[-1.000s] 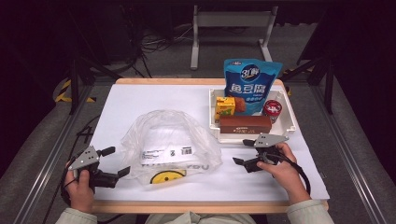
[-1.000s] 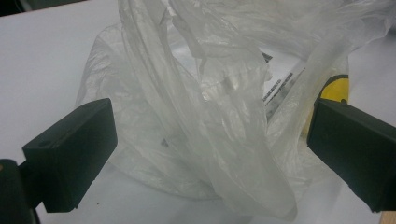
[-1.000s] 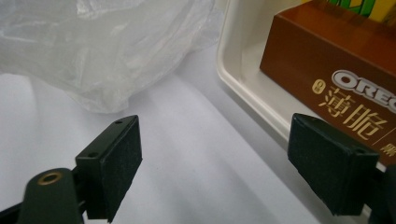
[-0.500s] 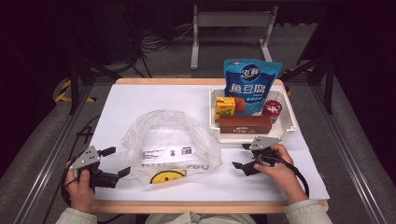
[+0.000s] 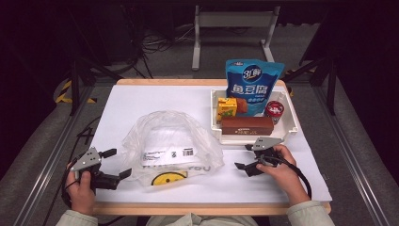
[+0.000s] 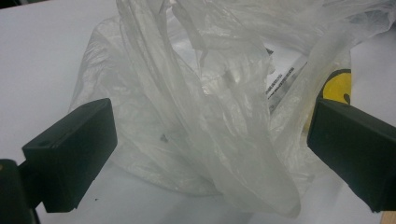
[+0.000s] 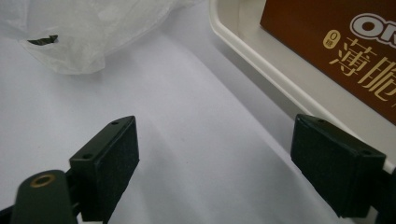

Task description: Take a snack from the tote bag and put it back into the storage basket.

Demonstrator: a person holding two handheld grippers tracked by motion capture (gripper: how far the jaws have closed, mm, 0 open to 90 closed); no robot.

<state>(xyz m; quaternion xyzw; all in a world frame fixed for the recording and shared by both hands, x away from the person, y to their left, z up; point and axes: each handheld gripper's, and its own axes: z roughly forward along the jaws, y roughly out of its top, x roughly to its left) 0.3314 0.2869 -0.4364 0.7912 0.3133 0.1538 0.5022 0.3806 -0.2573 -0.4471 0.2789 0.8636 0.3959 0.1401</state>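
A crumpled clear plastic bag (image 5: 171, 146) with a yellow smiley print lies at the table's front middle. My left gripper (image 5: 118, 163) stands open just left of the bag. In the left gripper view, my left gripper (image 6: 210, 126) has its jaws spread wide with the bag (image 6: 210, 93) between and beyond them, and they do not press it. My right gripper (image 5: 242, 157) is open right of the bag and in front of the white tray (image 5: 291, 127). In the right gripper view, the right gripper (image 7: 215, 135) has bare table between its jaws, the bag (image 7: 79, 32) is at upper left, and the tray rim (image 7: 261, 60) is at right.
In the tray stand a blue pouch (image 5: 253, 84), a yellow box (image 5: 227, 108), a red can (image 5: 274, 110) and a brown biscuit box (image 5: 247, 125), which is also the brown box (image 7: 336, 42) close to the right jaw. Cables hang off the table's left side.
My right gripper has shifted a little left and toward the front, away from the tray. The left gripper and the bag have stayed put.
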